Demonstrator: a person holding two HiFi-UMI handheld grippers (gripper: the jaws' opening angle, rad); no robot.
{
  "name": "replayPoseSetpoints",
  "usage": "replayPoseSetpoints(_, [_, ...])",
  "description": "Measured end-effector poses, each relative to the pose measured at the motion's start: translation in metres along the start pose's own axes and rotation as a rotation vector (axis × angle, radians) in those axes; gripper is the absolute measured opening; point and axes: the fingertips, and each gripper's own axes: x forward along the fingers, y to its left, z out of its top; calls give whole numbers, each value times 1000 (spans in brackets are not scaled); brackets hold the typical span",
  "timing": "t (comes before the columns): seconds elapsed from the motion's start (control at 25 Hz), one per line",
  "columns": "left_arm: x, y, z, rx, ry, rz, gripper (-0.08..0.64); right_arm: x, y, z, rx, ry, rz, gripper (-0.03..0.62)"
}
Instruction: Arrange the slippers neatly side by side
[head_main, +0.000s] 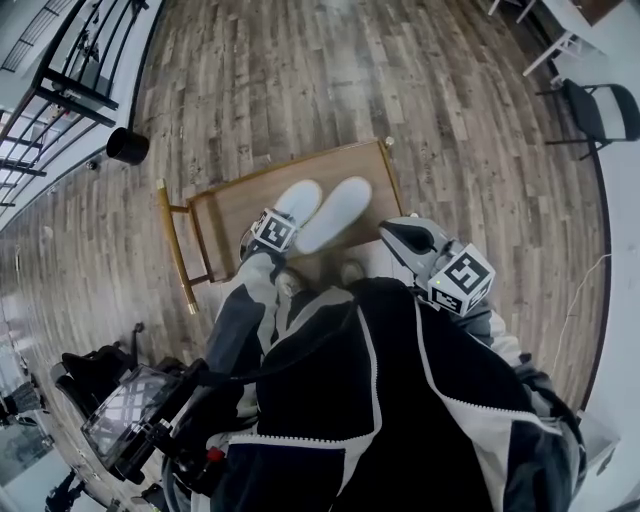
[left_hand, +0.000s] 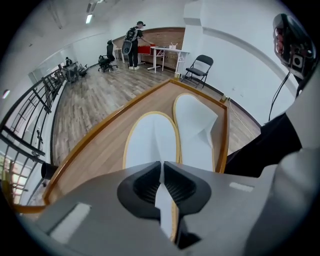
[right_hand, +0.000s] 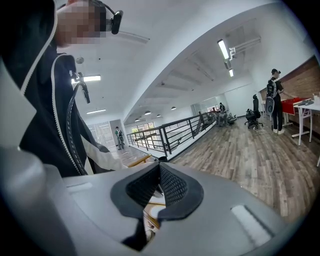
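Two white slippers with thin tan rims lie side by side, toes away from me, on a low wooden table. The left slipper and the right slipper nearly touch along their inner edges. They also show from above as the left slipper and the right slipper. My left gripper sits at the left slipper's heel, jaws pinched on its thin white heel edge. Its marker cube covers that heel from above. My right gripper is shut with nothing in it, held off the table's right corner, pointing away from the slippers.
A black folding chair stands at the far right, near a white table. A black round bin and a metal railing are on the left. Equipment on a cart is beside my left leg. A person stands far off.
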Motion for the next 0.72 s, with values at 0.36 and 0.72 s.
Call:
replayPoseSetpoints(0.36, [-22, 8, -1, -175, -121, 22, 32, 7, 7, 0, -4, 9, 46, 5])
replayPoseSetpoints(0.72, [-107, 10, 35, -349, -461, 110, 32, 37, 26, 7, -28, 14, 169, 5])
